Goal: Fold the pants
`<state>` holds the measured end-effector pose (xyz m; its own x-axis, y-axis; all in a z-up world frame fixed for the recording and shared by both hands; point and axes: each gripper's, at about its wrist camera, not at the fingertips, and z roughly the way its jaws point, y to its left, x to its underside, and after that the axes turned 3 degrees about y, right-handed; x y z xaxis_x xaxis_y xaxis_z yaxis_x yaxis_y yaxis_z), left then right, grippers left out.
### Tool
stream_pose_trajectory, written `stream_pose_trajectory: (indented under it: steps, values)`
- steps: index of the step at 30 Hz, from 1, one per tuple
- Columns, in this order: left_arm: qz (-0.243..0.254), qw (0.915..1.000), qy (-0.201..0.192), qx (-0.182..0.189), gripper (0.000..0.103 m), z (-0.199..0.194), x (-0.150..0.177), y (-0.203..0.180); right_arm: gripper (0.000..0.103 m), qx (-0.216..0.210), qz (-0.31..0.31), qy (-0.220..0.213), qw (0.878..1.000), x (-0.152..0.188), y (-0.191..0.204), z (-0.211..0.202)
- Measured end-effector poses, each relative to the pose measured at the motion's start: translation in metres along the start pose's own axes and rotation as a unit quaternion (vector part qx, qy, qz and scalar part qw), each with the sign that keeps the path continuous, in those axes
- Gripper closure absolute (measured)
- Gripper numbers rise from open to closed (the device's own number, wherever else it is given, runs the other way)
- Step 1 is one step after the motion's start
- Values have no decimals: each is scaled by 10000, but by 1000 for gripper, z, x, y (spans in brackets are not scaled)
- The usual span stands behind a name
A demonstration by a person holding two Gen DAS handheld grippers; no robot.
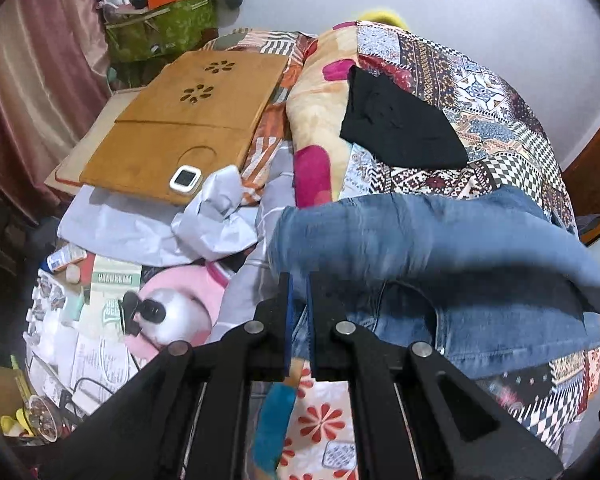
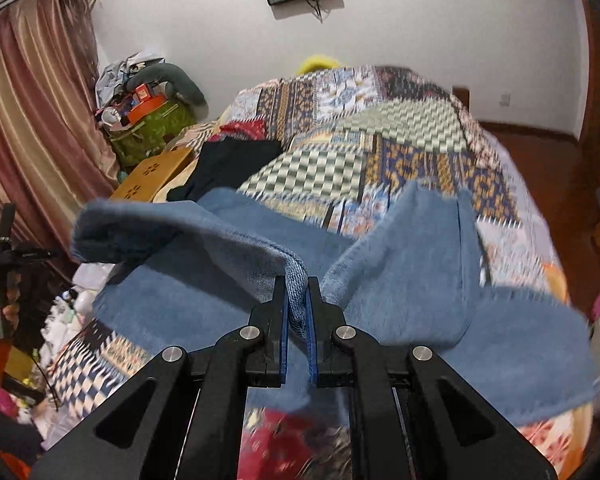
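Observation:
Blue denim pants (image 1: 440, 248) hang lifted above a patchwork bedspread (image 1: 480, 92). My left gripper (image 1: 298, 284) is shut on an edge of the pants, with the cloth pinched between its blue pads. In the right wrist view the pants (image 2: 420, 272) spread out in front, blurred by motion. My right gripper (image 2: 298, 284) is shut on a folded denim edge that rises between the fingers. Part of the pants lies on the bedspread (image 2: 360, 140) below the lifted part.
A black garment (image 1: 396, 124) lies on the bed behind the pants. A wooden lap tray (image 1: 180, 120) with a small white device (image 1: 185, 179) sits left. Crumpled cloth, papers and a pink item (image 1: 180, 304) clutter the left side. A curtain (image 2: 28, 120) hangs at left.

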<state>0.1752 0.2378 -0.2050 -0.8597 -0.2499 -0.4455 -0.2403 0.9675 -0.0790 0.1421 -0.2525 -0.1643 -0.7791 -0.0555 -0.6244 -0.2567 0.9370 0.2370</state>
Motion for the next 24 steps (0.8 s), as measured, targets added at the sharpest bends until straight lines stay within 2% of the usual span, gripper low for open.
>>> stream_pose_trajectory:
  steps: [4, 6, 7, 10, 11, 15, 17, 21, 24]
  values:
    - [-3, 9998, 164, -96, 96, 3, 8, 3, 95, 68, -40, 211, 9997, 15, 3, 1]
    - [26, 9998, 205, -30, 92, 4, 9, -2, 91, 75, -11, 299, 9995, 19, 1, -2]
    - [70, 9998, 206, -17, 90, 4, 9, -6, 85, 123, -17, 337, 9994, 20, 0, -5]
    - [249, 9996, 138, -41, 70, 1, 6, -25, 66, 288, -10, 302, 9991, 22, -5, -18]
    - [316, 9995, 75, -38, 60, -2, 4, -33, 62, 309, 16, 255, 9992, 23, -8, -23]
    - [518, 9985, -188, -4, 30, -12, -5, -65, 51, 515, 282, 131, 9982, 16, -24, -36]
    - [570, 9979, -304, 56, 21, -18, -12, -81, 46, 603, 453, 128, 9971, 8, -32, -36]
    - [578, 9970, -354, 370, 14, -22, -28, -110, 45, 603, 819, 182, 9946, -15, -52, -29]
    - [595, 9960, -386, 551, 14, -21, -42, -133, 45, 594, 886, 197, 9941, -30, -62, -20]
